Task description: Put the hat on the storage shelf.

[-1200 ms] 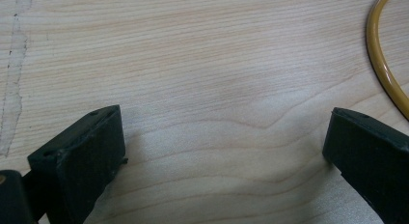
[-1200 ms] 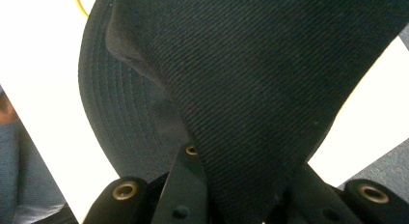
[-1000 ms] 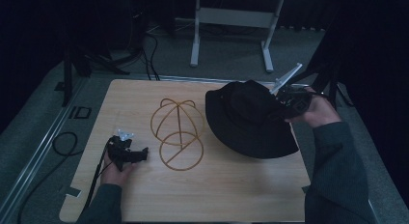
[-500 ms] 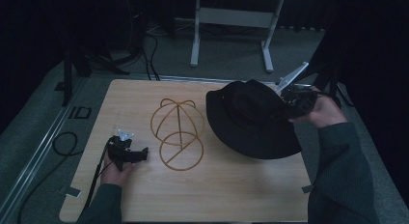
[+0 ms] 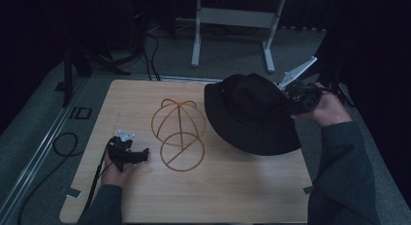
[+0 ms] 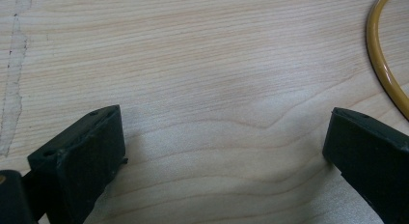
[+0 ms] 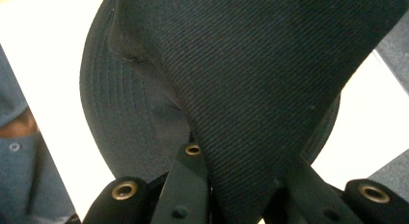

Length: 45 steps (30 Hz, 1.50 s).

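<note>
While the hat is held: the right hand-held gripper (image 5: 296,100) has its two black jaws pinched tight on the cloth of the black hat (image 5: 252,113).
Hat: it is big and floppy, with a wide brim. It sits at the right side of the tabletop (image 5: 218,196), and part of its brim hangs past the right edge.
Hat up close: in the right gripper view the dark cloth (image 7: 251,79) runs down between the two jaws, and the stitched brim curves off to the left.
Left hand-held gripper (image 5: 130,154): it rests low on the tabletop near the front left. Its jaws are spread wide and nothing is between them.
Left gripper up close: there is bare wood (image 6: 202,98) between the jaws, and a bit of yellow wire at the top right corner.
Wire hat stand (image 5: 178,133): it is thin gold wire, a dome shape with a round ring at the front. It lies in the middle of the tabletop, between the two grippers.
Stand and hat: the hat is just beside the stand on its right. I cannot tell if they touch.
Hands: each hand holds one gripper, and both sleeves are dark.
</note>
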Each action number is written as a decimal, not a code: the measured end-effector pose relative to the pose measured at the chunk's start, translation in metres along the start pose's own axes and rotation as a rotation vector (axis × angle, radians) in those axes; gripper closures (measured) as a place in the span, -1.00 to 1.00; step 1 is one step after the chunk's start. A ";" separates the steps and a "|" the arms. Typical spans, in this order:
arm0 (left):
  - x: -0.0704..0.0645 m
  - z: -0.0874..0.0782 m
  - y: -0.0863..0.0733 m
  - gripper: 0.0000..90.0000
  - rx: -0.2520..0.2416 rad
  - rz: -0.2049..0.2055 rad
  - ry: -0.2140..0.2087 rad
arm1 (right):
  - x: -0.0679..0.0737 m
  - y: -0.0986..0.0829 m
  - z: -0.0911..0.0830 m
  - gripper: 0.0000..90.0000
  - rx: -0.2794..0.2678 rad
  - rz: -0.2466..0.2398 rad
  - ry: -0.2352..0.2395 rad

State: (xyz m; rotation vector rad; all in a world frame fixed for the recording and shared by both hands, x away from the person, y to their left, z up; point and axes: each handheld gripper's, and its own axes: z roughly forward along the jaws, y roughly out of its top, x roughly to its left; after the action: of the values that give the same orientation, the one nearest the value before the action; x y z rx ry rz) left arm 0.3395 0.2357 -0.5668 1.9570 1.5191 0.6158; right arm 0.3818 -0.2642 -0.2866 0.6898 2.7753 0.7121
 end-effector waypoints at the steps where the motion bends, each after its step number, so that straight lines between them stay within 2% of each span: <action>1: 0.000 0.000 0.000 -0.97 0.002 0.001 -0.001 | -0.001 0.001 -0.001 0.91 -0.005 0.002 0.001; 11: 0.000 0.000 0.000 -0.97 0.002 0.002 -0.001 | 0.003 0.015 -0.003 0.91 -0.046 -0.022 0.029; 17: 0.000 0.000 0.000 -0.97 0.002 0.002 -0.001 | 0.004 0.024 -0.003 0.91 -0.056 -0.028 0.028; 29: 0.000 0.000 0.000 -0.97 0.002 0.002 -0.001 | 0.007 0.033 -0.007 0.91 -0.111 -0.047 0.055; 37: 0.000 0.000 0.000 -0.97 0.002 0.002 -0.001 | 0.011 0.038 -0.012 0.91 -0.150 -0.068 0.096; 45: 0.000 0.000 0.000 -0.97 0.002 0.002 -0.001 | 0.017 0.047 -0.012 0.91 -0.162 -0.095 0.122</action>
State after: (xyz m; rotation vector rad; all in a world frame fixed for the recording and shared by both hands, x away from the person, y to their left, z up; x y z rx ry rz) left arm 0.3395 0.2358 -0.5667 1.9608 1.5181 0.6147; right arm 0.3818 -0.2244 -0.2546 0.4959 2.7956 0.9760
